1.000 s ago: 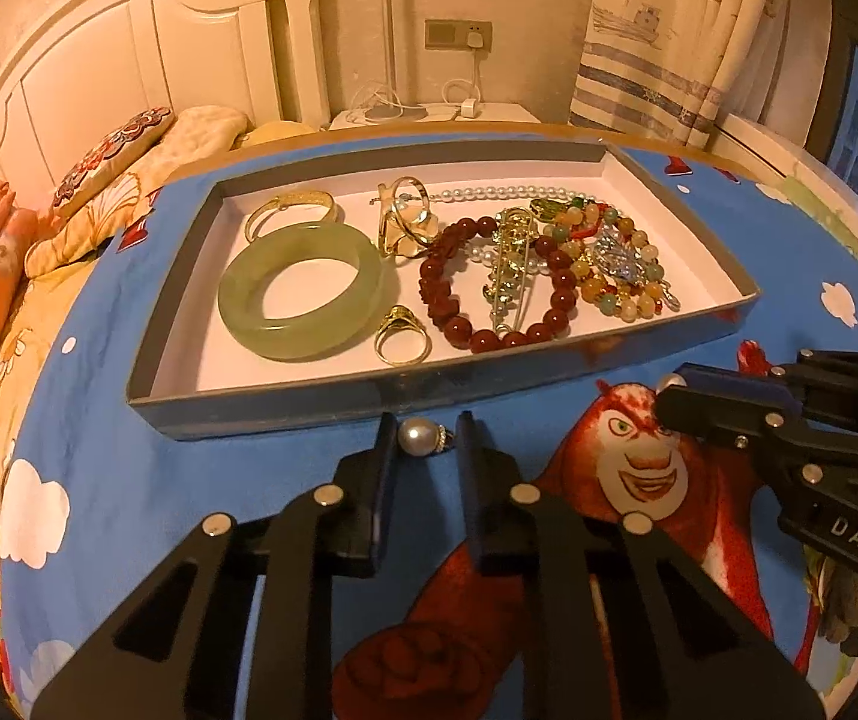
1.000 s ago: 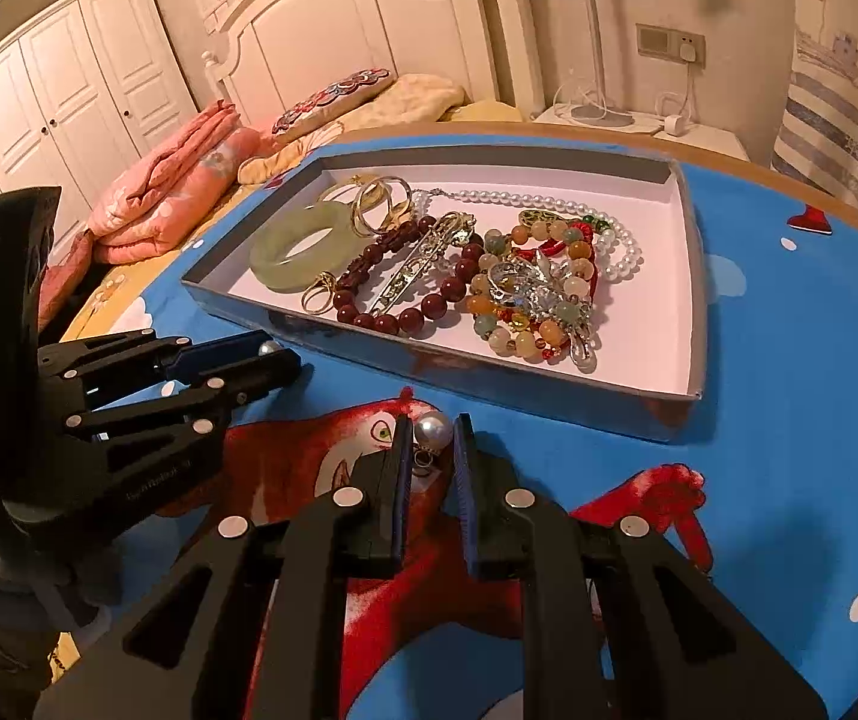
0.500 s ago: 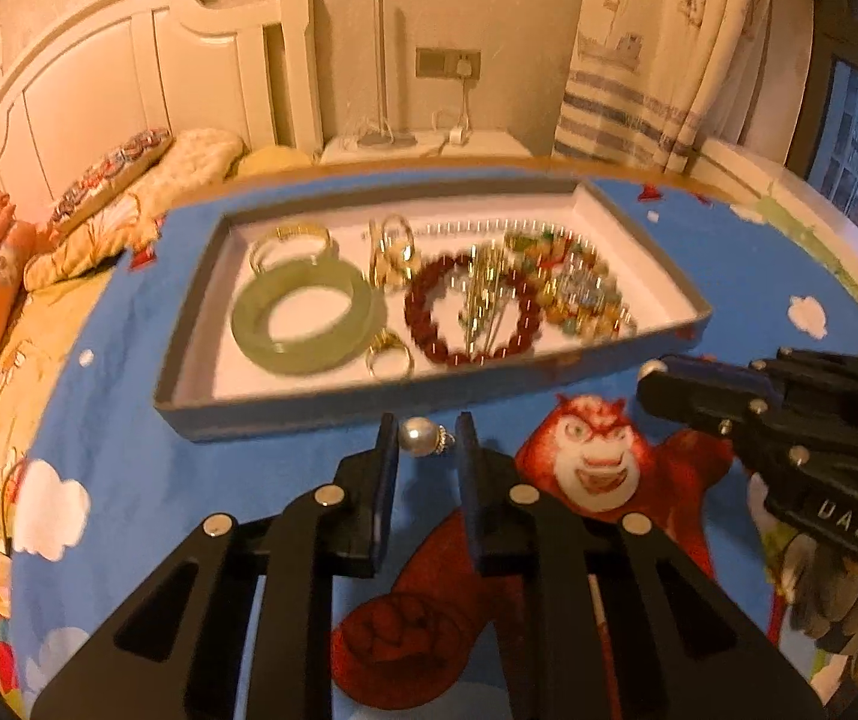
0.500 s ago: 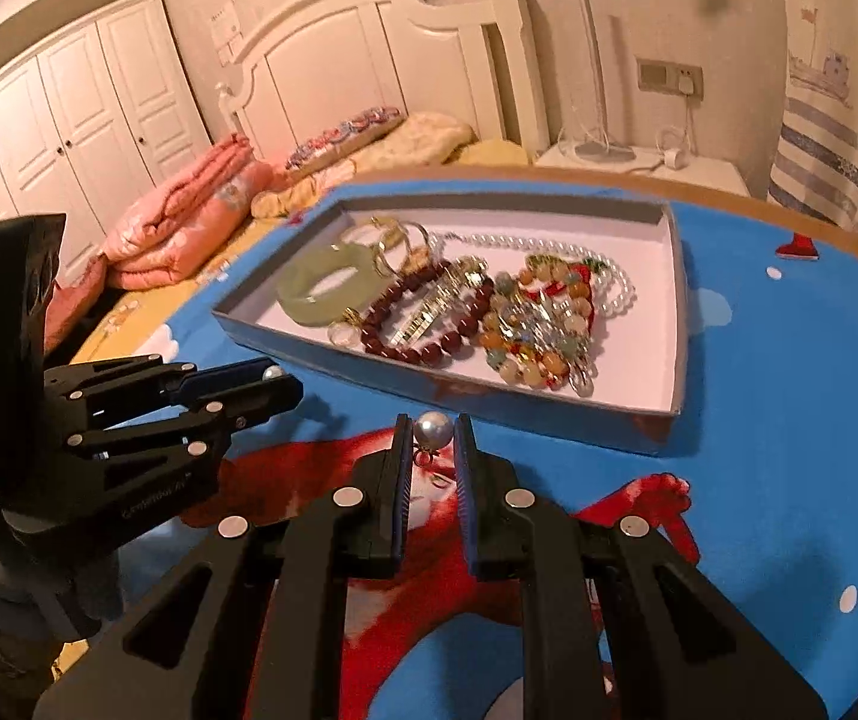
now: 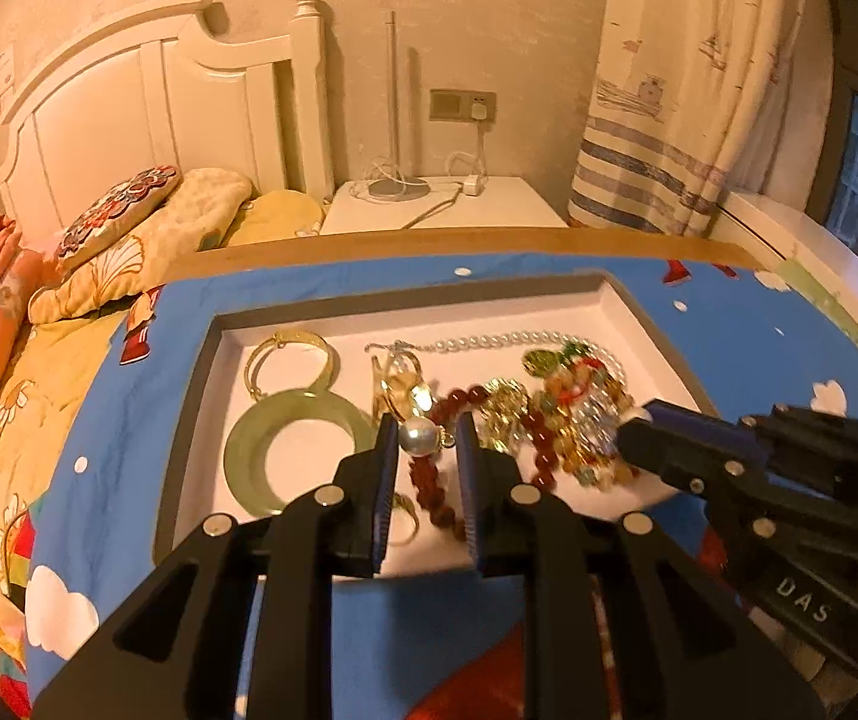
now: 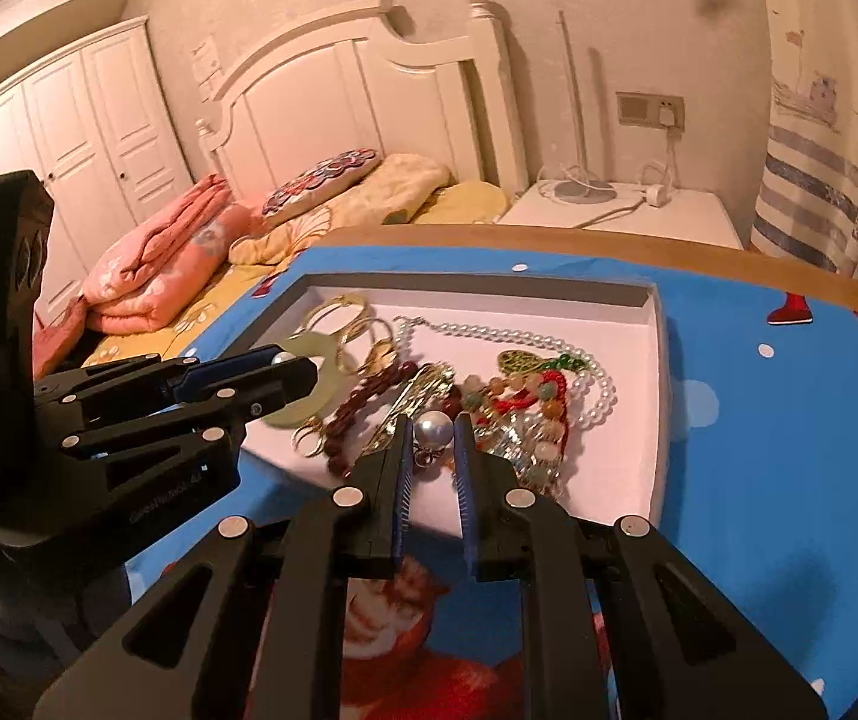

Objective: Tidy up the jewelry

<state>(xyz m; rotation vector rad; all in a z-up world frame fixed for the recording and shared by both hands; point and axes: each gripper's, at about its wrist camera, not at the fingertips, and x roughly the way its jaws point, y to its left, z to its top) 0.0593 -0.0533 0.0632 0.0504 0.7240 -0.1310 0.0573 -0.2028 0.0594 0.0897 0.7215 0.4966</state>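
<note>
Jewelry mostly lay in tray [image 5: 630, 309]; left gripper [image 5: 426, 441] and right gripper [image 6: 434, 432] each pinched pearl earring above it, unreleased.

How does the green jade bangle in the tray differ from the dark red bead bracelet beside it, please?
The green jade bangle is one solid, smooth, pale ring; the dark red bead bracelet is many separate round beads strung in a loop. The bangle's band is broad, the bracelet's thin. Both lie flat in the tray.

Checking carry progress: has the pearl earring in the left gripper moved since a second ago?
Yes. The pearl earring, shut in the left gripper, was in front of the tray's near wall; now it appears over the tray, by the jade bangle.
</note>
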